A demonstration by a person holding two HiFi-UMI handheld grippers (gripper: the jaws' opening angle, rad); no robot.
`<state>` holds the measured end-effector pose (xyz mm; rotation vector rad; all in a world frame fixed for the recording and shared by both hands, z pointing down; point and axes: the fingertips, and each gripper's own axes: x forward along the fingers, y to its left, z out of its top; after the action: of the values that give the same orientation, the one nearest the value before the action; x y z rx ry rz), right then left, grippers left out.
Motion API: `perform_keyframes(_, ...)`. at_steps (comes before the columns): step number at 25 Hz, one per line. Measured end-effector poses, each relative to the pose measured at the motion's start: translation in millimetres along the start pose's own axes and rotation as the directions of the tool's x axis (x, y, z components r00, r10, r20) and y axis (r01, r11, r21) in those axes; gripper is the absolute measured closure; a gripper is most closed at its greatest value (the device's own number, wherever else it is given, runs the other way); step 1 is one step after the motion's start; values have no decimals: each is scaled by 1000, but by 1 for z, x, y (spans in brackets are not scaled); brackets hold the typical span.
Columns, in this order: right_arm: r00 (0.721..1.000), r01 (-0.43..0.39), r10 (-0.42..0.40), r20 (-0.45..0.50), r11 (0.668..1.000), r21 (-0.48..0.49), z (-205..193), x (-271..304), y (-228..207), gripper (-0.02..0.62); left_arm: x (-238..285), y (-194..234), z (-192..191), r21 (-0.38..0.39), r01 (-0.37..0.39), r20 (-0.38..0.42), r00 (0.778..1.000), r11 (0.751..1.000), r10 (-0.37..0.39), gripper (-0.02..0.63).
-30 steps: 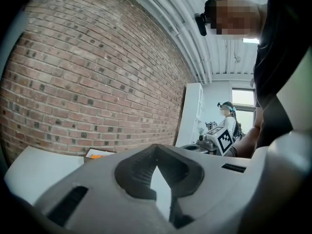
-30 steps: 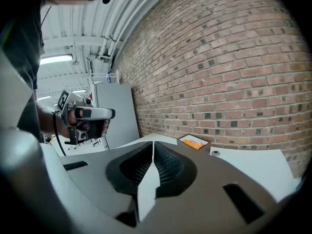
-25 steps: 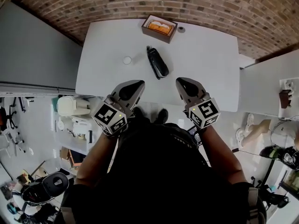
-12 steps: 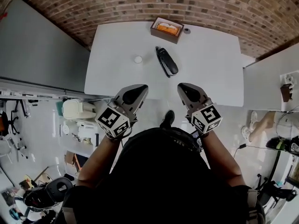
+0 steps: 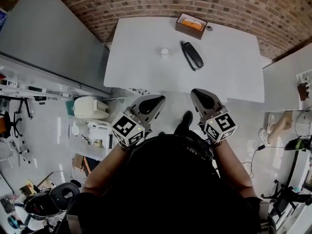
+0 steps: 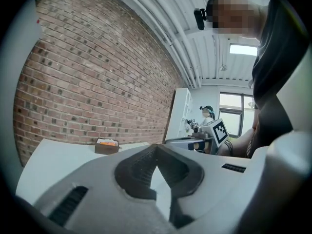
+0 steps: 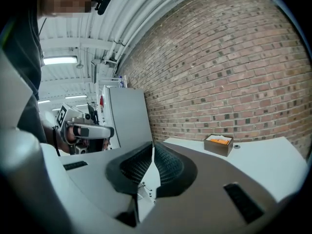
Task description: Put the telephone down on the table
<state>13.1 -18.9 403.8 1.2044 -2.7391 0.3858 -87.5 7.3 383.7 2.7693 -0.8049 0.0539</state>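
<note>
Standing back from the white worktop (image 5: 229, 77), I hold my left tool (image 5: 157, 100) and right tool (image 5: 197, 93) pressed together and empty, short of its near edge. At the far edge, the box (image 5: 184, 28) holds something orange. The phone (image 5: 192, 55) lies flat just before it, well apart from both tools.

left gripper (image 5: 150, 103): fingers together, empty | right gripper (image 5: 200, 96): fingers together, empty | both held forward
</note>
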Motion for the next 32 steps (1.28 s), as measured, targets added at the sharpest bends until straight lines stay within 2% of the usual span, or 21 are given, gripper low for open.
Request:
perform_keyframes(6,1000,25,-25,-11,1000,7,-20,-19,64,572,-52,-28,-27,-32,39,-9,999,999,-39,600)
perform_keyframes(11,998,34,-34,-52,999,-5,-35,-43,99,572,-72,-54,-42,-51,63,-3,998,997,-64,600)
perform_keyframes(19,998,28,-30,-52,999,-27,-45,-91,124,574,-76,-116,-54,-42,105,-5,994,994,-106,600)
perform_keyframes(32,999,-19,17,-31,998,-62,-59,-206,133,577,-53,-223,-66,-18,44,30,999,999,-44,600)
